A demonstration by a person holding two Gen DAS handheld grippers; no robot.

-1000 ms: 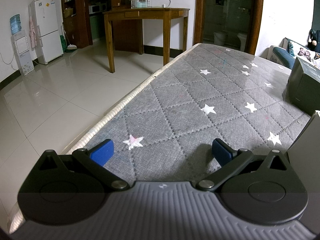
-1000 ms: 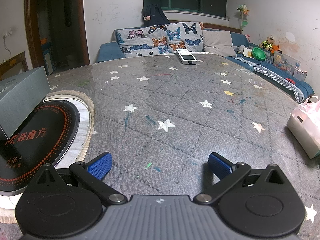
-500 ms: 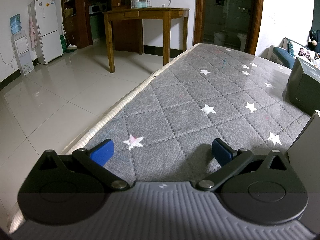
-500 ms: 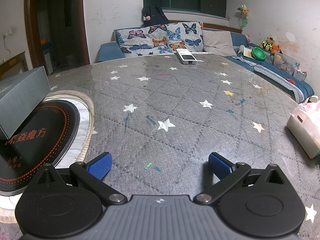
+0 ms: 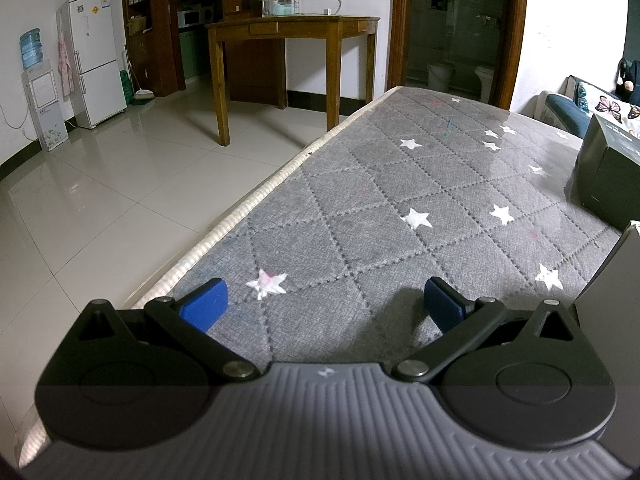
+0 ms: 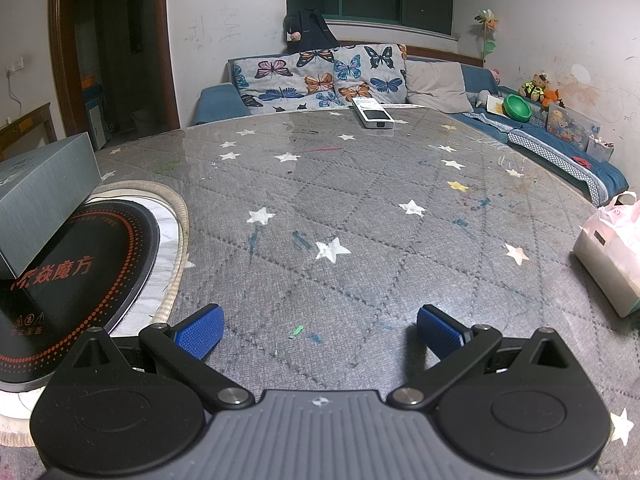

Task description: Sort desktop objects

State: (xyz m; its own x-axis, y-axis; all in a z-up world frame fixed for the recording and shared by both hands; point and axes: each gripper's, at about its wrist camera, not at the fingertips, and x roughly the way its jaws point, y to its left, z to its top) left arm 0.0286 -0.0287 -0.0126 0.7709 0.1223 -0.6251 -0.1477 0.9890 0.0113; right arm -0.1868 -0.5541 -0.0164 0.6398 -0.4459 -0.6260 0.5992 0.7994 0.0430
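Both grippers rest low over a grey quilted table cover with white stars (image 6: 360,216). My left gripper (image 5: 322,304) is open, nothing between its blue pads. A dark box (image 5: 608,176) stands at the right of that view, and a grey box corner (image 5: 616,276) sits beside the right finger. My right gripper (image 6: 318,330) is open and holds nothing. To its left a grey box (image 6: 44,192) sits on a black round cooktop (image 6: 76,276). A white flat device (image 6: 374,116) lies at the far edge. A pink-white bag (image 6: 612,252) stands at the right.
The table's left edge (image 5: 240,208) drops to a tiled floor with a wooden table (image 5: 292,40) and a fridge (image 5: 96,56) beyond. A sofa with butterfly cushions (image 6: 320,80) and toys (image 6: 540,88) lines the far and right sides.
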